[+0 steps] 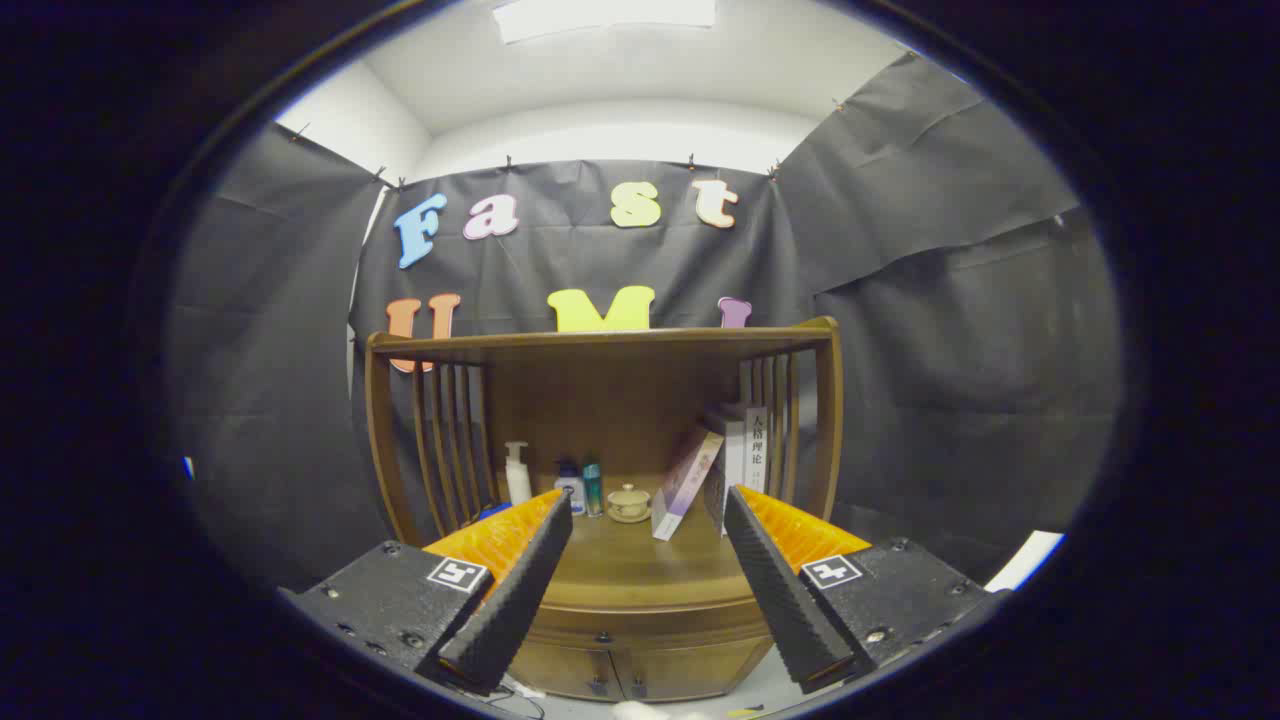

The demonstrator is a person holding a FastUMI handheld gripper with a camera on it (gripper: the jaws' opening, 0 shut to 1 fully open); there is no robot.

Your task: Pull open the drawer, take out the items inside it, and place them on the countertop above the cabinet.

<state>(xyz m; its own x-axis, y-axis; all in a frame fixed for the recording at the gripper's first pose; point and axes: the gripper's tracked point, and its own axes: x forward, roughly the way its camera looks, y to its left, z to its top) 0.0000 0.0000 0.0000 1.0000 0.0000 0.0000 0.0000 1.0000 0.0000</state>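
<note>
A brown wooden cabinet [640,660] stands ahead of me against the black cloth wall. Its countertop [640,565] lies between and beyond my fingers, under a railed shelf frame [600,345]. Just under the countertop's front edge a shut drawer front with a small knob [603,637] shows, and below it two door knobs. My gripper [648,515] is open, fingers spread wide with nothing between them, held above and in front of the cabinet.
At the back of the countertop stand a white pump bottle [517,473], two small bottles [582,487], a lidded cup on a saucer [629,503] and some leaning books [715,465]. Slatted side rails [450,440] bound the countertop left and right.
</note>
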